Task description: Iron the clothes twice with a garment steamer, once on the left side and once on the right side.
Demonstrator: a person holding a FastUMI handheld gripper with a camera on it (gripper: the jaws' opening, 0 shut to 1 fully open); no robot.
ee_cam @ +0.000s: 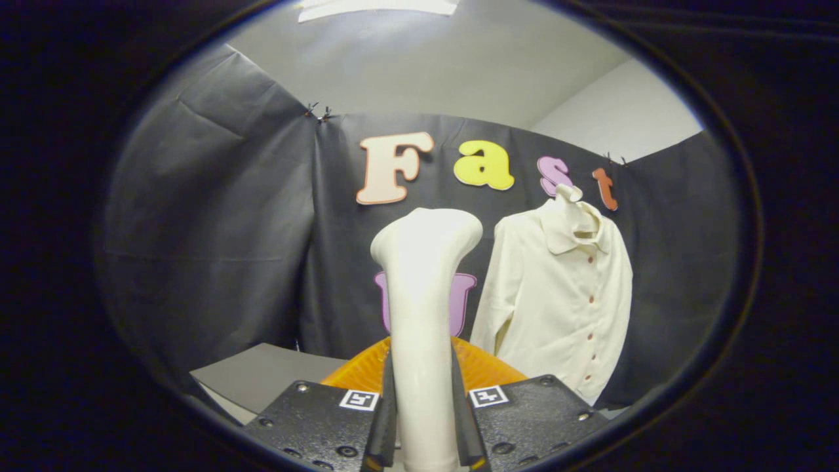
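Note:
A white garment steamer [423, 308] stands upright between the fingers, its wide head at the top. The gripper [423, 419] is shut on the steamer's handle, one finger pressing on each side. Beyond the fingers and to the right, a cream button-up shirt [557, 295] hangs on a white mannequin neck [569, 195] in front of the black cloth wall. The steamer's head is left of the shirt and apart from it.
An orange ribbed object [482, 367] sits just behind the steamer's handle, mostly hidden by it. A grey tabletop [262, 377] lies low on the left. The black cloth wall [216, 229] closes in the back and both sides.

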